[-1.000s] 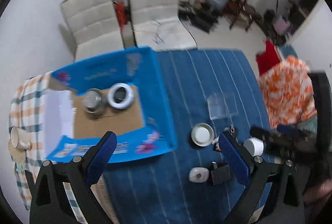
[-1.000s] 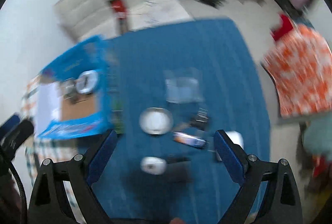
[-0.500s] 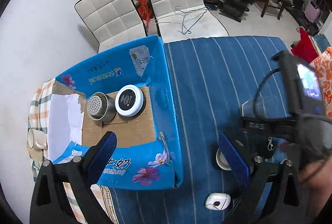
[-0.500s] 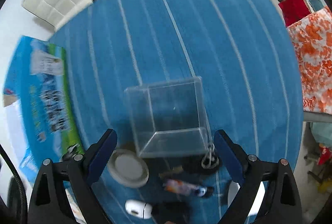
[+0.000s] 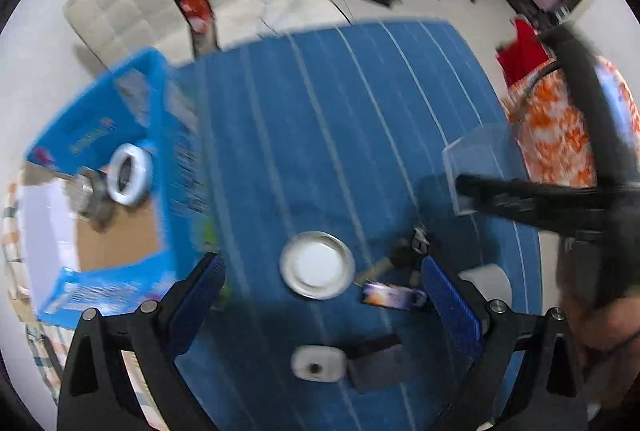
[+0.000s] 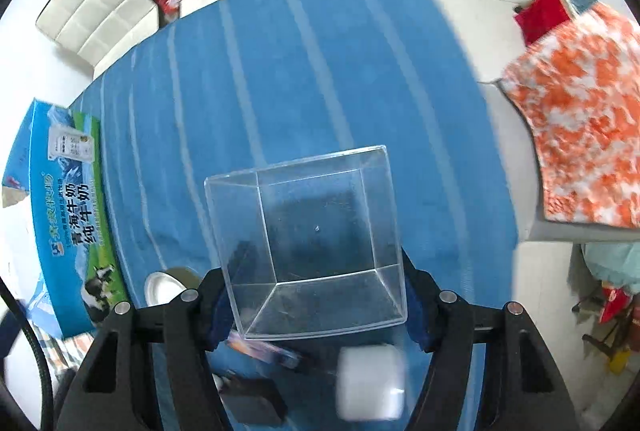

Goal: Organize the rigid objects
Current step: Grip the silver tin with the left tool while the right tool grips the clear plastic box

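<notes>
1. Clear box (image 6: 316, 243), mid-cloth toward the right edge: likely light, stiff, slick and brittle; best taken by opposite side walls, gently.
2. Right gripper (image 6: 316, 305) closing around it, a pad outside each wall; firm contact unclear.
3. Left gripper (image 5: 324, 315) spread, empty, above tin lid (image 5: 317, 265).
4. Carton (image 5: 100, 191) at the left edge.

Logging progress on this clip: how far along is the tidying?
Early. Done: a steel cup and a white-rimmed jar sit in the blue carton. In hand: the right claw is closing around the clear plastic box. Left: the round lid, white gadget, dark case and other small items on the blue cloth.
</notes>
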The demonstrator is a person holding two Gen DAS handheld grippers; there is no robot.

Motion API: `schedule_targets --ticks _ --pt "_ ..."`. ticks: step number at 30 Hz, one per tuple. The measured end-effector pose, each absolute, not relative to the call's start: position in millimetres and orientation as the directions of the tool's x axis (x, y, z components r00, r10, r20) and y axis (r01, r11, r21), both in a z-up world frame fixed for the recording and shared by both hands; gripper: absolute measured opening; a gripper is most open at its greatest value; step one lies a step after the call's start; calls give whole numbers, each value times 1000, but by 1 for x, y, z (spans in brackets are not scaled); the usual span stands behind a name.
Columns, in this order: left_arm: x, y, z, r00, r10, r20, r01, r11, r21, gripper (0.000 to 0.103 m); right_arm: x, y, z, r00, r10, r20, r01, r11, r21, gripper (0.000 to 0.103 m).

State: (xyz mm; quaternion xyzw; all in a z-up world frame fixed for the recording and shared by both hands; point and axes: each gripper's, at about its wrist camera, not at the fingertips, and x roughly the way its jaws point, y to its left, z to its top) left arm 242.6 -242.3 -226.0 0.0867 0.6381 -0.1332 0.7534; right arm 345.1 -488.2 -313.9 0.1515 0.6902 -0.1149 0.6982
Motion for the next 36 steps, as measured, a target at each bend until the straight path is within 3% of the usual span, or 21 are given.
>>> schedule_targets --ticks 9,15,17,19,28,36 --pt "265 -244 -304 -7 -10 -1000 271 963 -12 101 311 -519 -327 -6 38 -999 428 903 32 70" --pt "277 -237 -333 -117 -54 -992 231 970 -80 100 318 -503 -328 5 58 -998 427 902 55 70" --pt "278 -236 -336 -120 -60 -991 227 970 -86 94 320 -500 -327 13 63 -998 425 903 63 70" --pt "277 -237 -344 -144 -70 -987 223 970 -101 64 324 -493 -324 19 62 -998 413 908 65 70" --pt "268 -258 -364 -160 -17 -987 269 961 -61 63 330 -471 -321 18 75 -997 395 915 76 70" --pt "258 -257 -338 -67 -64 -996 251 965 -78 63 326 -464 -306 40 47 -998 370 927 58 70"
